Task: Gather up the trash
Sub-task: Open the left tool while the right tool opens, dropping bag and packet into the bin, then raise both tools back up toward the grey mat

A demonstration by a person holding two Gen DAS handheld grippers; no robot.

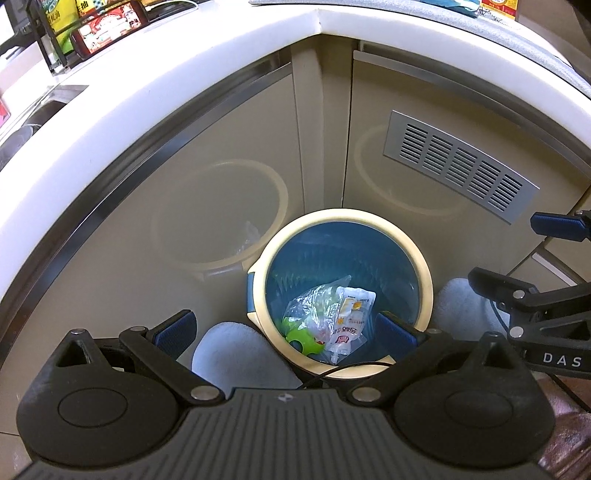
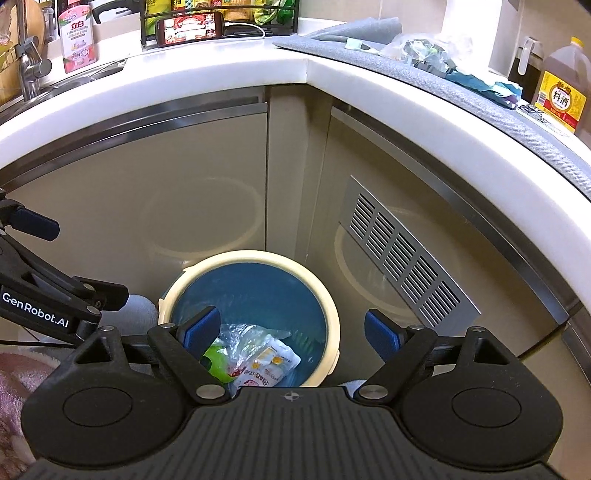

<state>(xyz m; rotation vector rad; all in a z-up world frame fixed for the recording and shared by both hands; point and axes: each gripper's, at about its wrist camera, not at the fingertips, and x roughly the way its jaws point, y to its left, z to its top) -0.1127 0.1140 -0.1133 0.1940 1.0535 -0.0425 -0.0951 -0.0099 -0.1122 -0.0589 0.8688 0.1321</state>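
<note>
A round trash bin (image 1: 424, 266) with a cream rim and blue liner stands on the floor in the cabinet corner; it also shows in the right wrist view (image 2: 325, 295). Inside lie a clear plastic bag (image 1: 317, 299), a white snack packet (image 1: 351, 317) and a green piece (image 1: 295, 330); the packet shows in the right wrist view too (image 2: 266, 363). My left gripper (image 1: 286, 328) is open and empty above the bin. My right gripper (image 2: 291, 330) is open and empty above the bin, beside the left one. More trash (image 2: 428, 48) lies on the counter's grey mat.
A white L-shaped counter edge (image 2: 303, 70) overhangs beige cabinet doors with a metal vent grille (image 2: 402, 254). A sink and faucet (image 2: 29, 70), a detergent bottle (image 2: 77, 33), a wire rack (image 2: 207, 22) and an oil bottle (image 2: 561, 88) stand on the counter.
</note>
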